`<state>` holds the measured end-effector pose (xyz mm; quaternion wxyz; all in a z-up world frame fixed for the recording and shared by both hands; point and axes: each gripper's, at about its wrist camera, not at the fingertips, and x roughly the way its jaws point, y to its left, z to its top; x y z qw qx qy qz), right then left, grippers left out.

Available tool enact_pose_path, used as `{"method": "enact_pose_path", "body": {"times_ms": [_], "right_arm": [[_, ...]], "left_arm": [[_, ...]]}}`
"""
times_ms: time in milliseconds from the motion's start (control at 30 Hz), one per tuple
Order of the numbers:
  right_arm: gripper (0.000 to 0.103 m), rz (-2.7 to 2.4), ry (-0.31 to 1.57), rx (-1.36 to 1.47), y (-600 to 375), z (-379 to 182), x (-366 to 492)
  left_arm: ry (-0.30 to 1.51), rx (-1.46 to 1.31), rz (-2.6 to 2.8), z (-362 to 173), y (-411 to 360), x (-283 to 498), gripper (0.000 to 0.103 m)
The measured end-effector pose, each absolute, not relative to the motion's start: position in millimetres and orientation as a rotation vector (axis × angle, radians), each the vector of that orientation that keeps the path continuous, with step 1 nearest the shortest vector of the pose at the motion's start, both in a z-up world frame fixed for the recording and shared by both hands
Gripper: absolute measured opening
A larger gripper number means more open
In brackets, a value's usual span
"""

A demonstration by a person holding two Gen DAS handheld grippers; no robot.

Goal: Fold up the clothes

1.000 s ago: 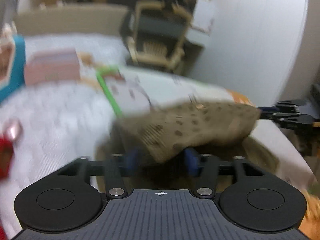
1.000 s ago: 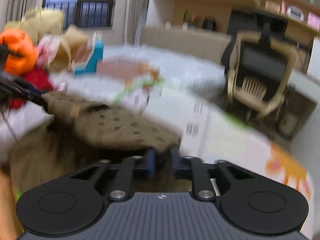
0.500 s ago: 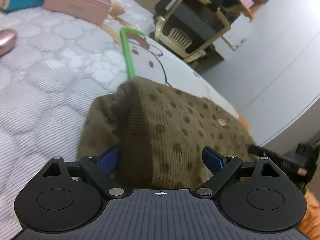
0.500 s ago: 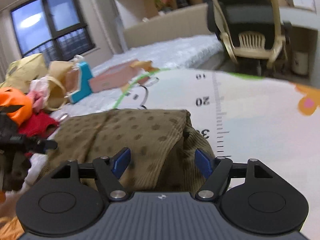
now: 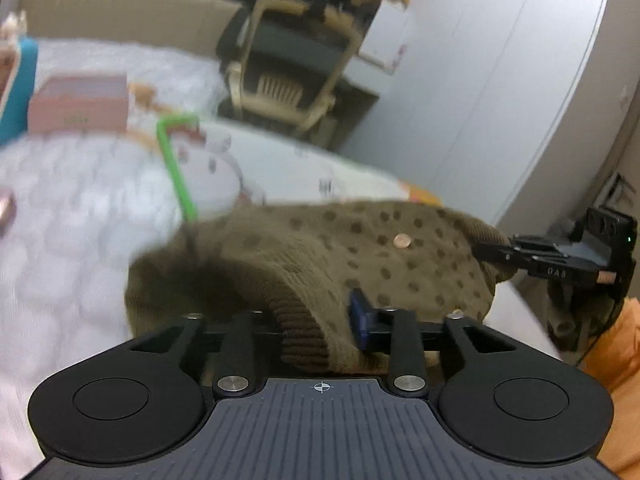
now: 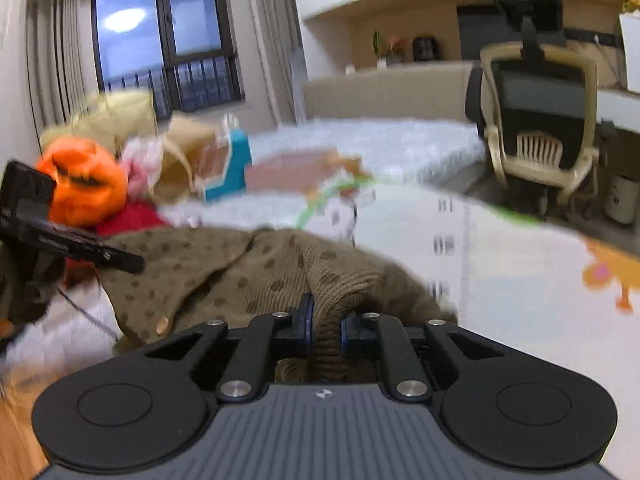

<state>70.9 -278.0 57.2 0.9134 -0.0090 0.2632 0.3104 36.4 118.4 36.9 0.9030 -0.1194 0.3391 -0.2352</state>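
Observation:
A brown knitted cardigan (image 5: 360, 248) with dark dots and a small round button hangs stretched between my two grippers above the white play mat (image 5: 288, 168). My left gripper (image 5: 316, 320) is shut on its ribbed hem; the fabric hides the left pad. At the right of the left wrist view, my right gripper (image 5: 496, 250) grips the cardigan's far end. In the right wrist view my right gripper (image 6: 324, 324) is shut on a ribbed fold of the cardigan (image 6: 224, 276), and my left gripper (image 6: 128, 262) holds the opposite end at the left.
A quilted white bed cover (image 5: 60, 200) bears a pink box (image 5: 80, 104) and a teal box (image 6: 236, 164). An orange pumpkin plush (image 6: 84, 184) and a red cloth lie at the left. An office chair (image 6: 540, 120) stands beyond the mat. Orange fabric (image 5: 616, 352) lies at the right.
Half a second ago both grippers stood open over the cardigan lying on the mat. Both have since shut on its ribbed edges and raised it, stretched between them.

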Motion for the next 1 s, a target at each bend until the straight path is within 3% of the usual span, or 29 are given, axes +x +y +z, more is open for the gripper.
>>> {"method": "enact_pose_path", "body": {"times_ms": [133,167,233,267,400,667,733,833,1000], "right_arm": [[0.045,0.563,0.689,-0.094,-277.4,6.9,62.1],[0.049,0.548,0.7,-0.081,-282.6,4.3,63.3],[0.061,0.521,0.695,-0.036,-295.7,7.0,66.7],[0.063,0.512,0.678,-0.006,-302.1,13.7,69.6],[0.078,0.53,0.645,0.185,-324.1,33.3,89.4],[0.079,0.61,0.887,0.55,-304.4,-13.3,199.2],[0.085,0.658,0.935,0.562,-291.5,-23.2,225.2],[0.085,0.675,0.889,0.602,-283.4,-14.6,257.9],[0.084,0.527,0.643,0.543,-287.8,15.1,293.0]], "left_arm": [[0.837,-0.331,-0.44,-9.0,130.5,28.4,0.064],[0.834,-0.37,-0.433,-10.0,138.5,29.6,0.069],[0.807,-0.453,-0.425,-7.9,155.5,33.1,0.089],[0.783,-0.492,-0.425,-5.7,163.3,36.7,0.092],[0.752,-0.606,-0.45,-6.9,172.4,68.0,0.095],[0.893,-0.585,-0.531,-28.7,143.8,155.8,0.095],[0.888,-0.549,-0.567,-24.1,139.7,172.1,0.096],[0.845,-0.503,-0.556,-11.2,134.0,208.0,0.096],[0.675,-0.421,-0.477,19.4,127.7,263.4,0.096]]}}
